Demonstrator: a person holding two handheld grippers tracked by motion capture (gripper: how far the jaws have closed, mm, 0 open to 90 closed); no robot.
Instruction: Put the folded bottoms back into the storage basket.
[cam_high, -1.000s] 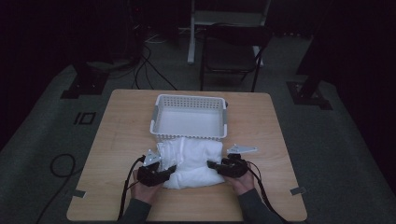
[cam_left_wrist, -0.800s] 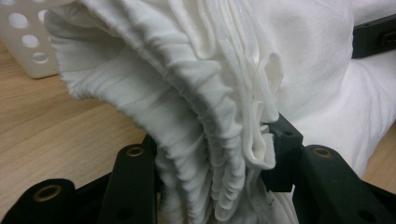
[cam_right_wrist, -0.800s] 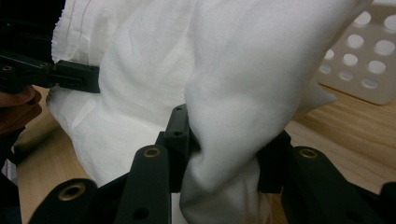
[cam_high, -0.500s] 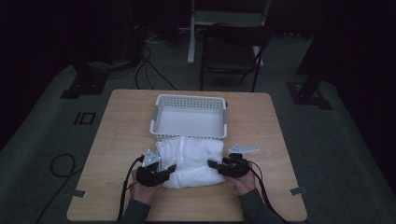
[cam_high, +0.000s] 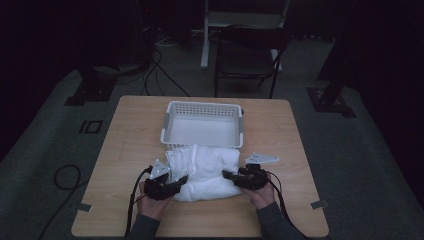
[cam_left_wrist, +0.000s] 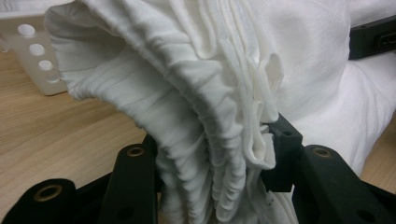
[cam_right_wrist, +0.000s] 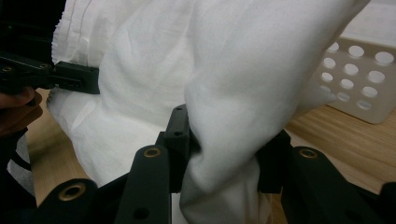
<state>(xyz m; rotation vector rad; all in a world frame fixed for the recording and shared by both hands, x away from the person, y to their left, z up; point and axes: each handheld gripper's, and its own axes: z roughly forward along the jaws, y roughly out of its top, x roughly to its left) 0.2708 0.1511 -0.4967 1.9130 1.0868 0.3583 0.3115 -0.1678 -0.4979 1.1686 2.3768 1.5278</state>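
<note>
Pinching white cloth (cam_high: 205, 170) both sides: left gripper (cam_high: 172, 186) at 8 o'clock, right gripper (cam_high: 231, 177) at 4, jaws clamped on folds; unchanged since second ago; basket (cam_high: 170, 120) at 12 on bench (cam_high: 130, 135).

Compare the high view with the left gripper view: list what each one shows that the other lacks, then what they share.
High view alone: the whole white basket beyond the cloth, a dark chair behind the table, the person's hands, and the left gripper seen from above.

Left gripper view alone: close detail of bunched, pleated folds pinched between its black jaws, with fabric spilling over them.

Both: the white cloth, the wooden table, part of the basket, and the right gripper at the cloth's other side.
</note>
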